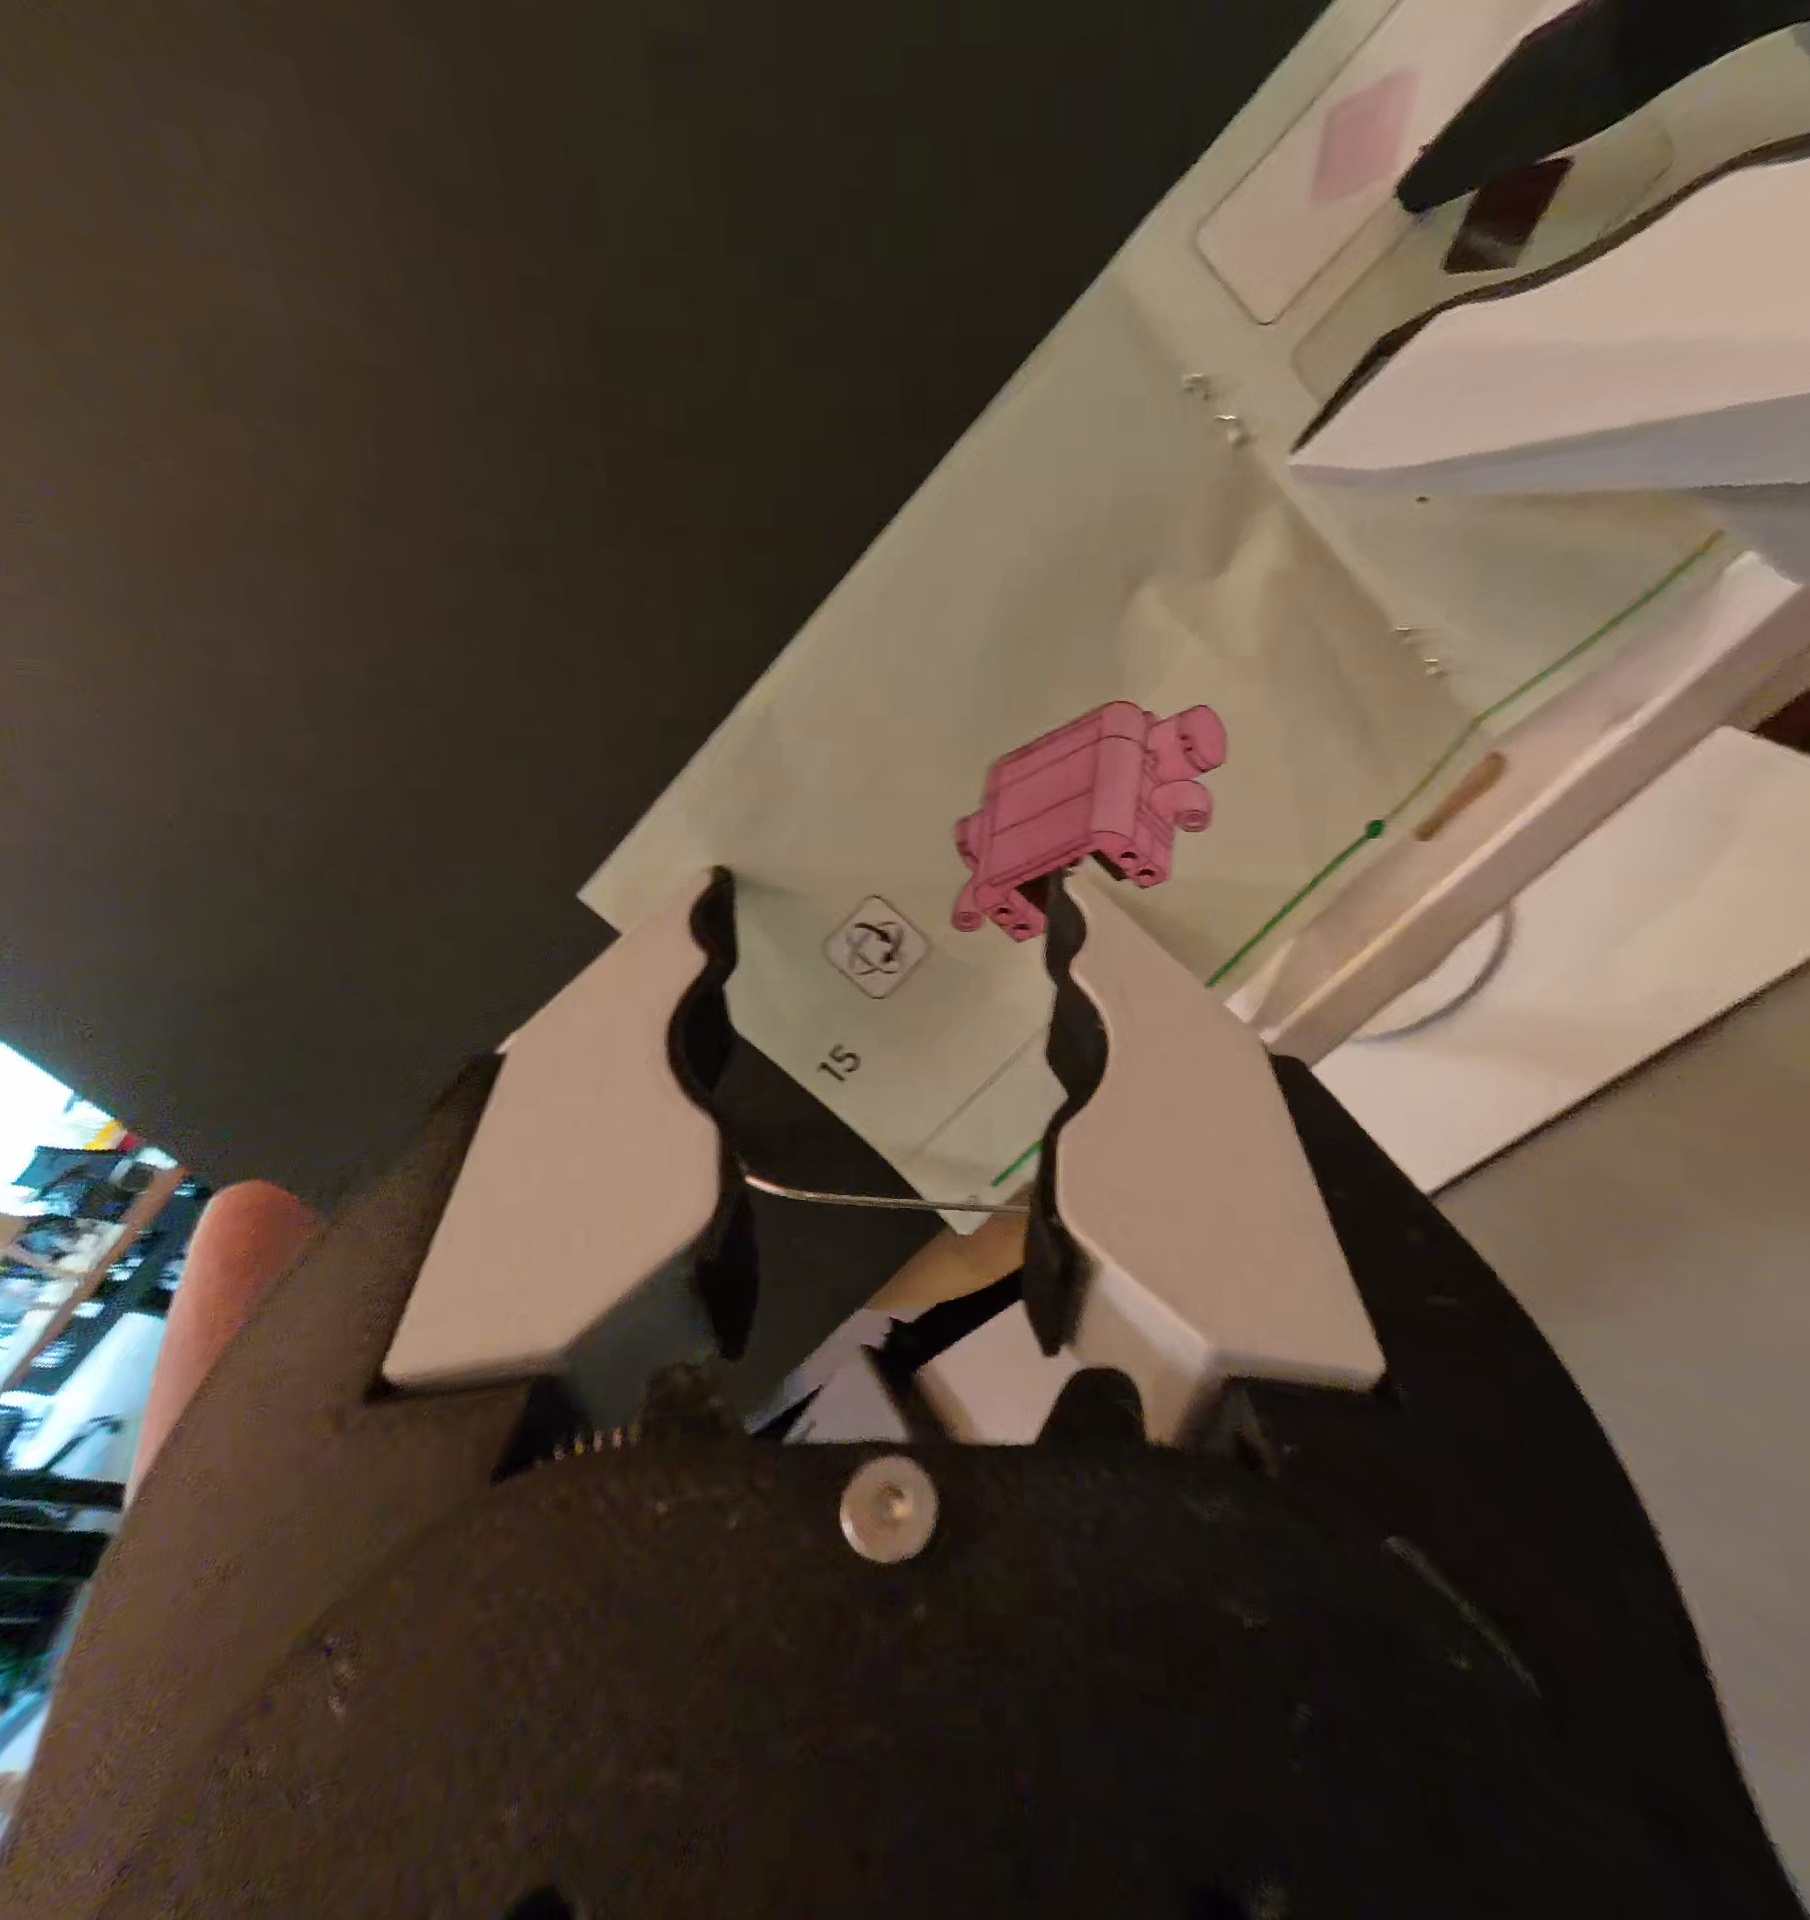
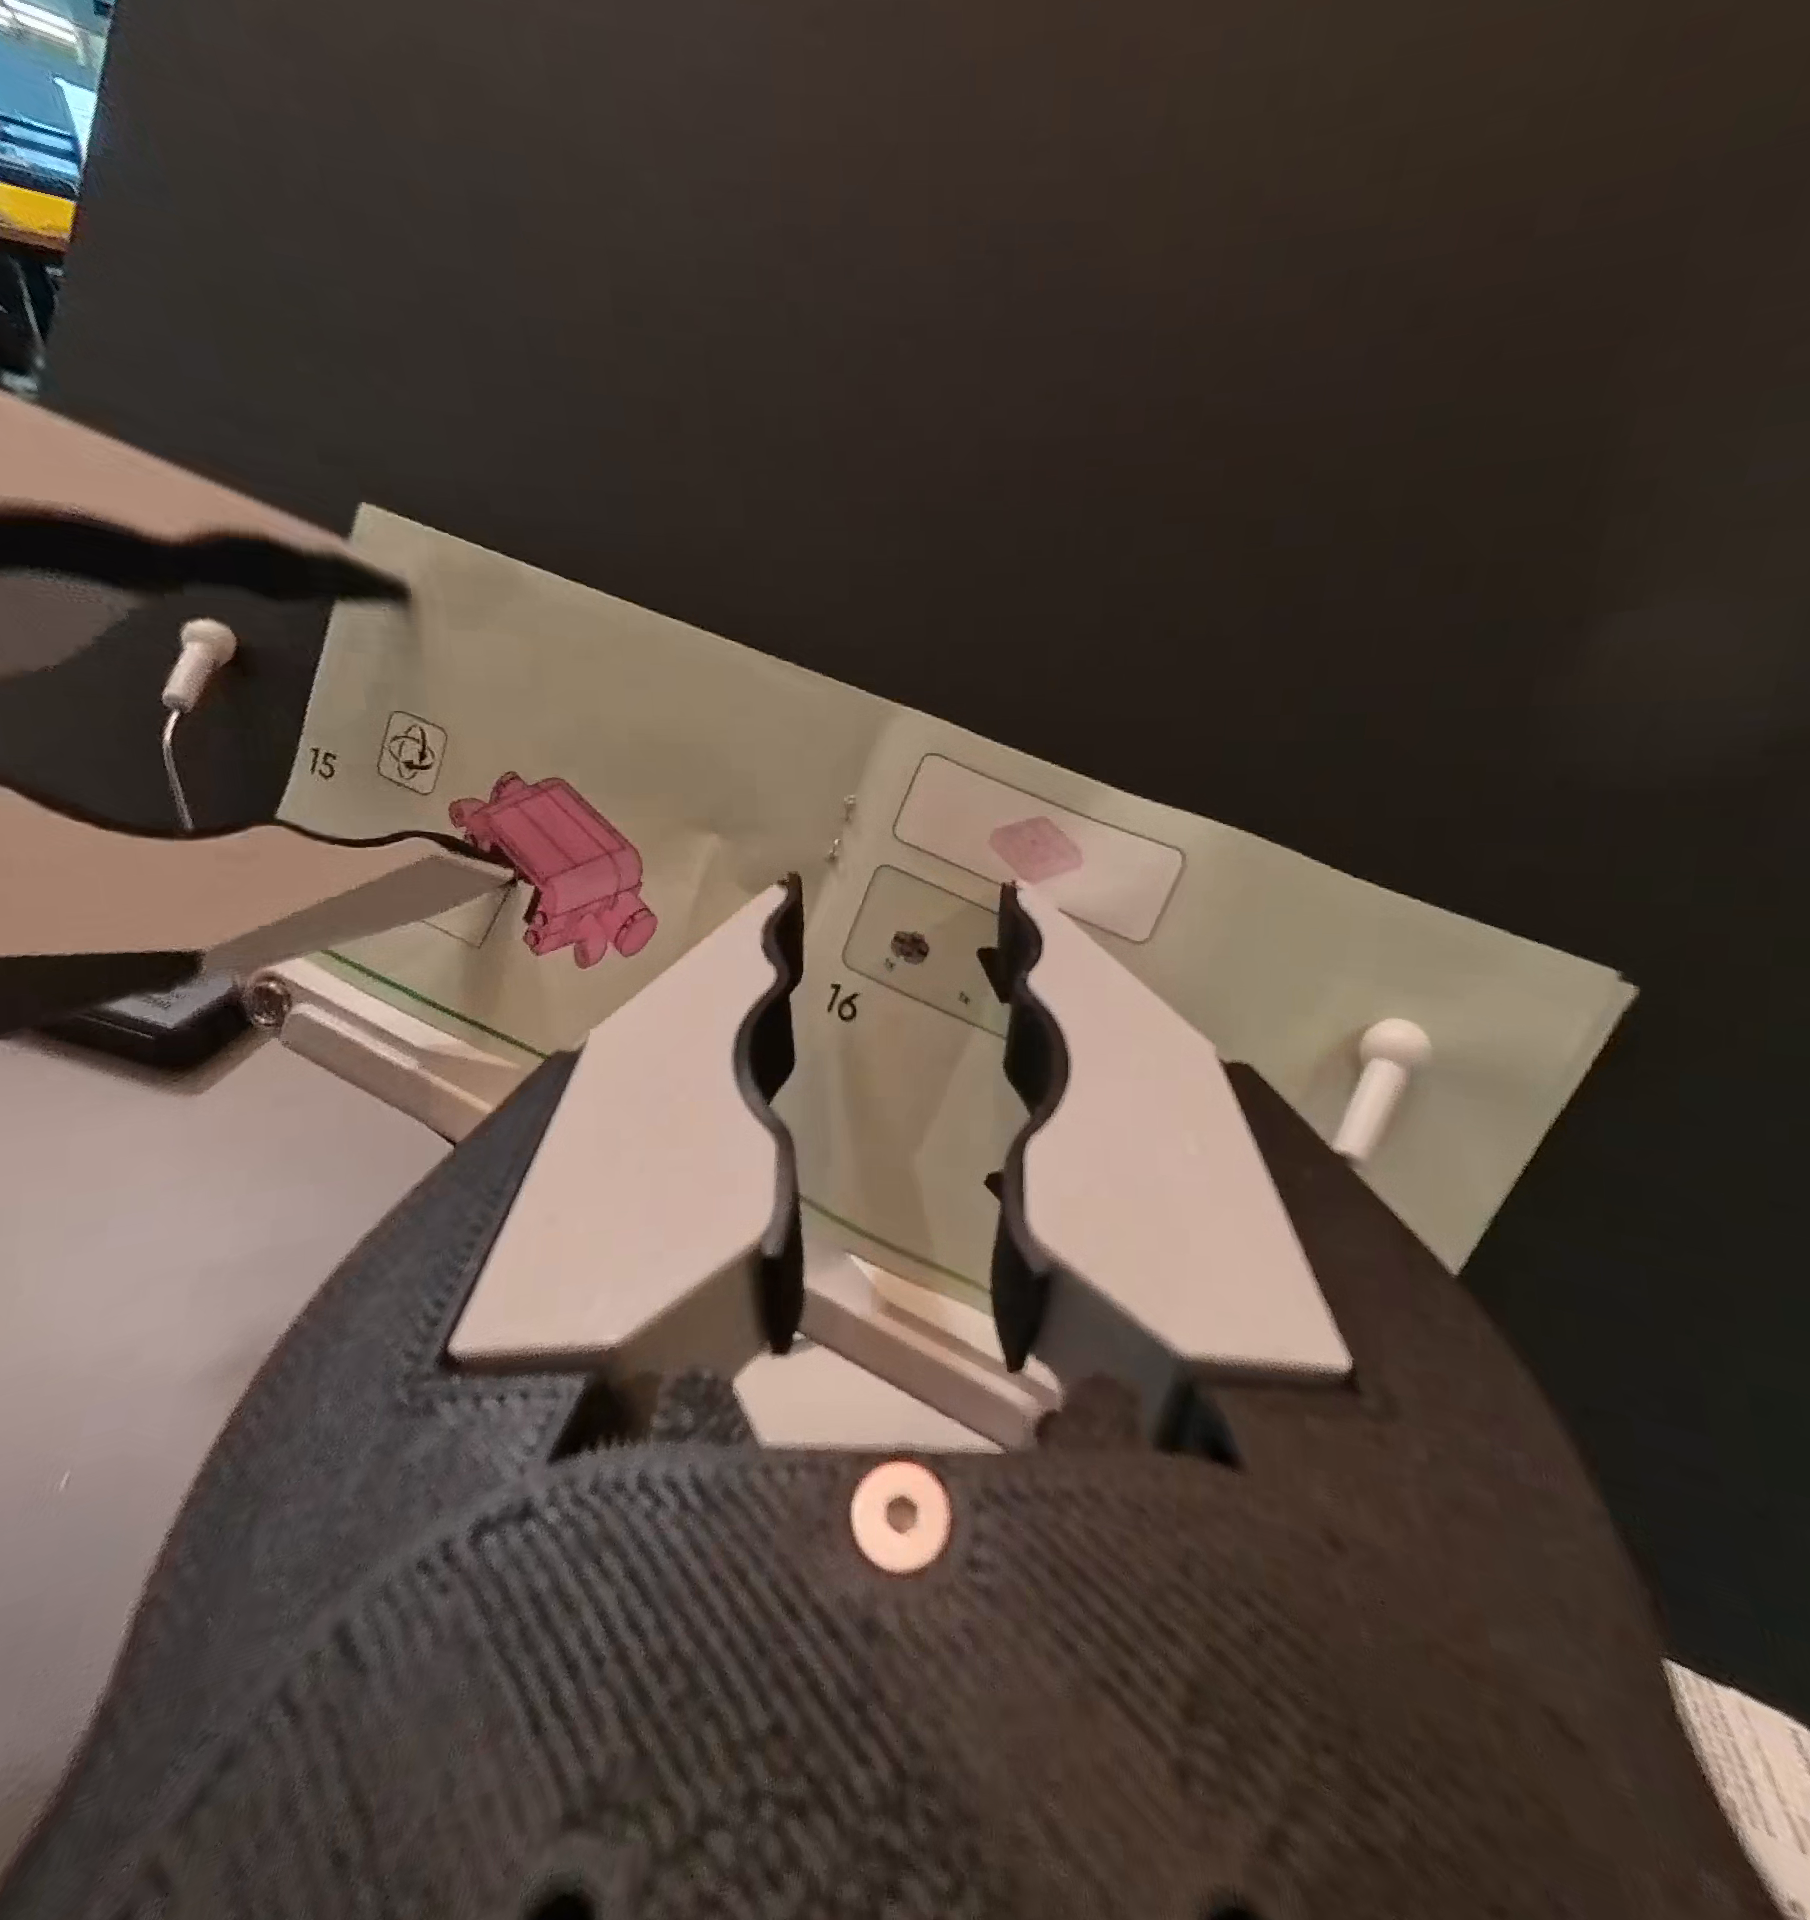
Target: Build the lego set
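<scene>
Both grippers gape with nothing between their fingers: the left gripper [image 1: 885,894] and right gripper [image 2: 899,883] point at the pale green instruction booklet [image 2: 693,727], propped apparently on a white stand [image 2: 381,1039] at the table's [image 2: 153,1195] far edge.

Pale green instruction booklet [image 2: 672,717] propped open, upright.

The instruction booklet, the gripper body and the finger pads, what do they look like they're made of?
Instruction booklet: thin matte paper, pale green, judging by its centre fold and creases. Right gripper body: black plastic, likely 3D-printed, given the fine ridged layer lines. Finger pads: black with wavy edges, possibly rubber; the look leaves that open.
</scene>
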The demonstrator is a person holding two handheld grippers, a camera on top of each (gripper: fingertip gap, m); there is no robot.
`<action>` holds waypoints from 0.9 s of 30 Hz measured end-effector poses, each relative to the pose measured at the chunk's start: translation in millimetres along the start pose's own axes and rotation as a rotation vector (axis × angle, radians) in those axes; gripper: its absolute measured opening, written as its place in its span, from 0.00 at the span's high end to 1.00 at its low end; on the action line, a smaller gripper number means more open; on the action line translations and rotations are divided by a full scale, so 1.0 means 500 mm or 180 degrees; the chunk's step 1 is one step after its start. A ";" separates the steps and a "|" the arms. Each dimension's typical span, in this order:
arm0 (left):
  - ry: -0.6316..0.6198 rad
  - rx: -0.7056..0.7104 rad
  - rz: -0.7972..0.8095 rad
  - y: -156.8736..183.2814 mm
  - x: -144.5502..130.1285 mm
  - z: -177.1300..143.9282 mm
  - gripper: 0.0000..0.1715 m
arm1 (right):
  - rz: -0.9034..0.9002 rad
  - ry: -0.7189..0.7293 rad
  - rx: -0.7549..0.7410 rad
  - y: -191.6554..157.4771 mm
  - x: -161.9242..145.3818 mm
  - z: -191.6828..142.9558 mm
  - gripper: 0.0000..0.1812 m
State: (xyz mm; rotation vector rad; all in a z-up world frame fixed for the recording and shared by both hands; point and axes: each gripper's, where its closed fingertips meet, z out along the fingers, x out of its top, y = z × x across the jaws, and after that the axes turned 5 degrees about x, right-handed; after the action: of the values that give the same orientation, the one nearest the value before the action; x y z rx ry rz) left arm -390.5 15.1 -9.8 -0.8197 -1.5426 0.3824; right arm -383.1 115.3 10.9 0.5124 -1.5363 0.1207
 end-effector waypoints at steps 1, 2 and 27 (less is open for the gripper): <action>-0.0007 -0.0015 -0.0069 0.005 -0.001 -0.001 0.68 | 0.0017 -0.0007 0.0019 0.000 0.000 -0.001 0.80; -0.0022 0.0003 -0.0109 0.006 -0.003 -0.001 0.69 | 0.0042 -0.0006 0.0039 0.000 0.000 -0.001 0.80; 0.0156 0.0141 -0.0273 0.005 0.003 0.006 0.43 | 0.0078 -0.0038 0.0132 0.005 0.000 -0.006 0.84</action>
State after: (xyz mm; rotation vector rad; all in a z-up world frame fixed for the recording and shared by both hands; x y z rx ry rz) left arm -392.6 18.5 -11.0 -0.7210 -1.5132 0.3303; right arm -381.3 118.9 11.9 0.5282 -1.5547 0.1689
